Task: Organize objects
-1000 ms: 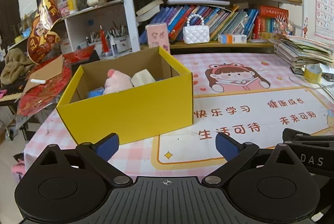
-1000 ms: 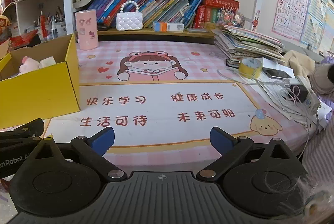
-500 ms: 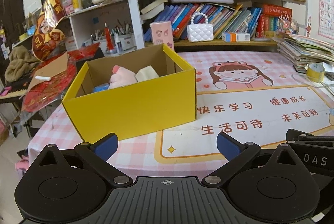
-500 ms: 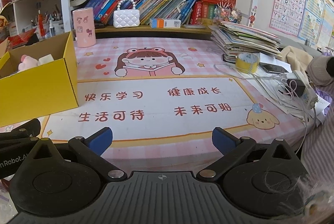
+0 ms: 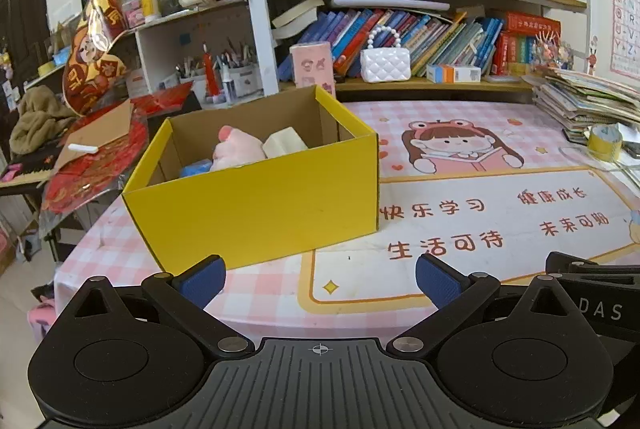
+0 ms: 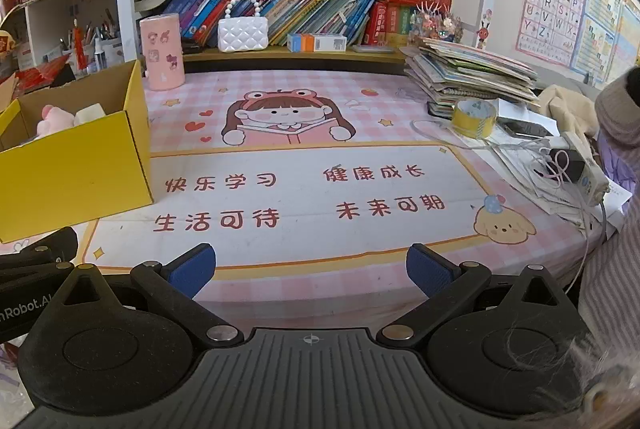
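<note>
- Left gripper: jaws wide, nothing between them; held low over the near edge of the table.
- Right gripper: jaws wide, empty; over the near edge of the mat.
- Yellow box stands on the table ahead of the left jaws and slightly left, apart from them; open top. In the right view it sits at far left, well off the right jaws' line.
- Inside the box: pink plush, cream block just beside it, blue item at the near-left; details of the blue item hidden by the box wall.
- Mat in front of the right jaws carries only its print.
- Behind the box: pink cup at the table's back edge; white purse on the shelf.
- Right side: book stack, tape roll near it, cables and power strip toward the right edge.
- Striped sleeve at the right view's far right.
</note>
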